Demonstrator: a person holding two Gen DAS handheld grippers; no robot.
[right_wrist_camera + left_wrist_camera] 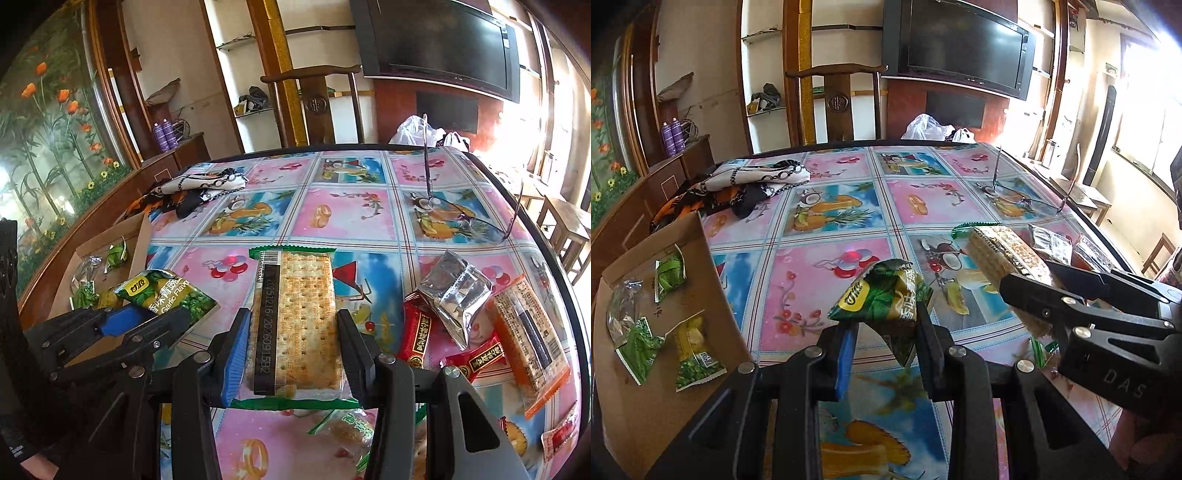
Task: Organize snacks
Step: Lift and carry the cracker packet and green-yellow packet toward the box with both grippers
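Table (343, 214): fruit-print oilcloth, pink and blue squares. Wooden chair (314, 103) at far edge, dark television (439, 44) on wall behind. Spectacles (476, 218) and patterned scarf (199, 188) lying on cloth. Cardboard box (713, 295) at left edge, 4 small snack packets inside. Loose snacks at right: silver pouch (456, 291), red packets (417, 328), orange-edged cracker pack (524, 339).

Left gripper (886, 350): angled down, clamped on green pea packet (882, 295), above cloth beside box.

Right gripper (291, 350): angled down, closed on cracker pack (295, 317), above table.
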